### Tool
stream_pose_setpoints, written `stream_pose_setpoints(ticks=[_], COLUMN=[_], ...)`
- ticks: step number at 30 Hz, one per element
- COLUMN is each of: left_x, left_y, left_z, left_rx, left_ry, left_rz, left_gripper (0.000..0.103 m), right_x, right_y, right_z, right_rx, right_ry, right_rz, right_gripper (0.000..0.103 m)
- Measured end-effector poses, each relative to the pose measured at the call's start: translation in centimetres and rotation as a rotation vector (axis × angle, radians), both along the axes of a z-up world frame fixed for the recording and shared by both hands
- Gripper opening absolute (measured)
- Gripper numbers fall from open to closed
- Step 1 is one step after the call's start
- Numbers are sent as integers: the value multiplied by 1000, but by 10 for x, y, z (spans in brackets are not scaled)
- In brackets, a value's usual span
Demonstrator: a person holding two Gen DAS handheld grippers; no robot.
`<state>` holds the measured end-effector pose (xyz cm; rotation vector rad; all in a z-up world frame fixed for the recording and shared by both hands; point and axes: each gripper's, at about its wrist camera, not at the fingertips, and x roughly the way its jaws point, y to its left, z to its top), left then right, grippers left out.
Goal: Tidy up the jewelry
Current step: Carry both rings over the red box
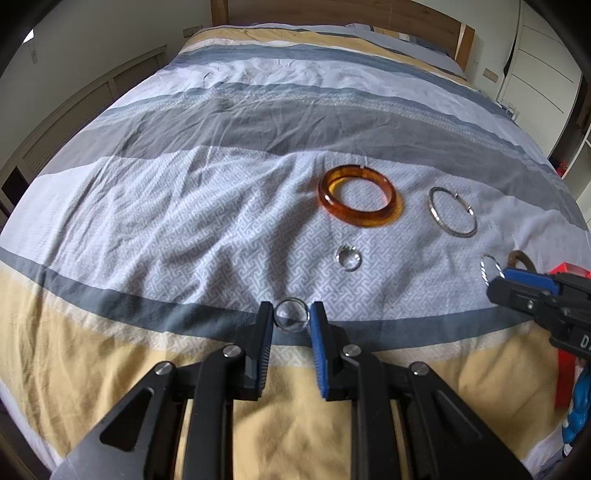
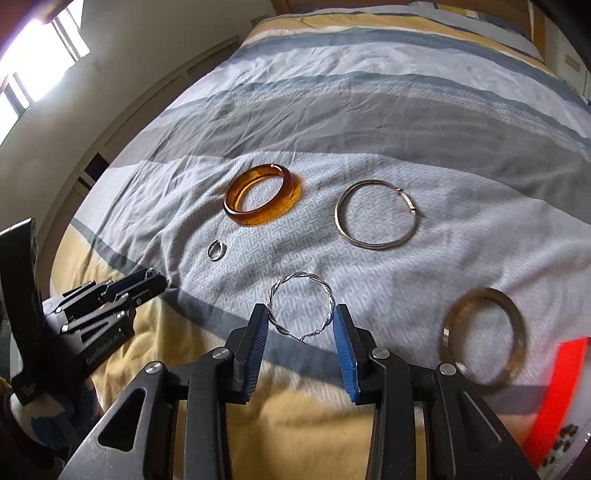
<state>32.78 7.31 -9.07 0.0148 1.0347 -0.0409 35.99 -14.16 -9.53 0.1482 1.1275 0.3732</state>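
Jewelry lies on a striped bedspread. My left gripper (image 1: pixel 291 314) is shut on a small silver ring (image 1: pixel 291 302), held just above the cover; in the right wrist view that left gripper (image 2: pixel 149 275) comes in from the left. My right gripper (image 2: pixel 301 314) is shut on a twisted silver hoop (image 2: pixel 301 277), also lifted off the cover. An amber bangle (image 1: pixel 356 195) (image 2: pixel 260 195), a thin silver bangle (image 1: pixel 452 212) (image 2: pixel 376 214), a second small silver ring (image 1: pixel 348 258) (image 2: pixel 216 249) and a bronze bangle (image 2: pixel 484 336) lie on the patterned band.
A red box (image 2: pixel 557 391) sits at the right edge, close to the bronze bangle. The wooden headboard (image 1: pixel 332 11) stands at the far end of the bed. A wall with panelling runs along the left side (image 1: pixel 74 110).
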Motion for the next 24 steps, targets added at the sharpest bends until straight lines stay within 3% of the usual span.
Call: stream_pose_setpoints(ticks=[13,24], left_x=[-19,-26], left_y=[-56,-185], left_z=[72,108], left_rx=[49,-12], left_ry=[21,26], left_rz=[-76,-302], left_gripper=[19,19], right_x=[-51,-95], right_y=[-83,-206], right_z=[63,89], right_rx=[16,-36], right_ry=[-25,-20], right_rz=[-94,-299], right_gripper=[36,36])
